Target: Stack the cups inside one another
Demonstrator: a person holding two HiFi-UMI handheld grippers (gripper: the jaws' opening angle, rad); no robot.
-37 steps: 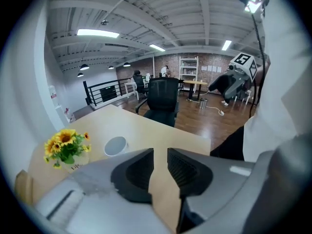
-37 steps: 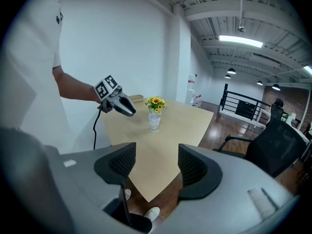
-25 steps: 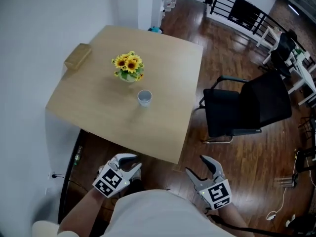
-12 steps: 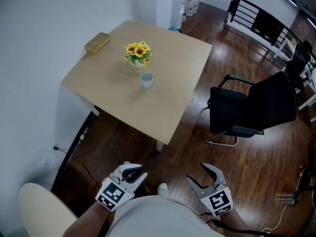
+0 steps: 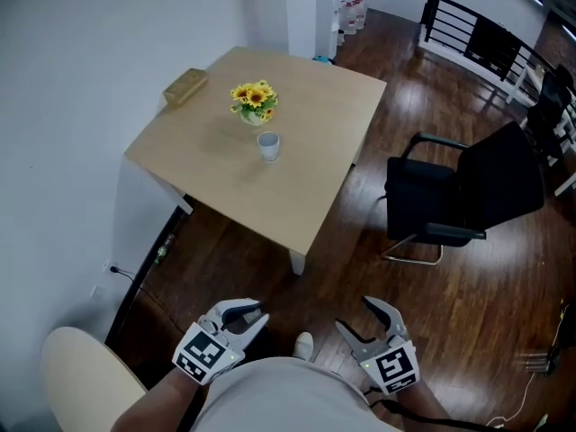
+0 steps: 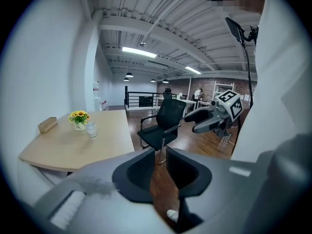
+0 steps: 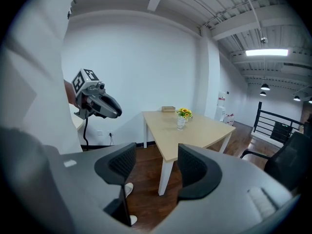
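Observation:
A pale cup [image 5: 268, 145] stands alone near the middle of the light wooden table [image 5: 306, 196], just in front of a small vase of sunflowers [image 5: 253, 100]. Whether more cups sit inside it I cannot tell. Both grippers are held low by the person's body, well away from the table. My left gripper [image 5: 252, 315] has a narrow gap between its jaws, which are closing on nothing. My right gripper [image 5: 354, 318] is open and holds nothing. The left gripper view shows the cup [image 6: 91, 129] far off; in the right gripper view the cup [image 7: 181, 123] is equally distant.
A tan box [image 5: 185, 86] lies at the table's far left corner. A black office chair [image 5: 463, 192] stands right of the table on the dark wood floor. A cream rounded seat [image 5: 81, 376] is at the lower left, a white wall on the left, and a black railing [image 5: 468, 25] behind.
The table has drawn farther away in the head view, with more floor between it and both grippers. The left jaws have narrowed a little.

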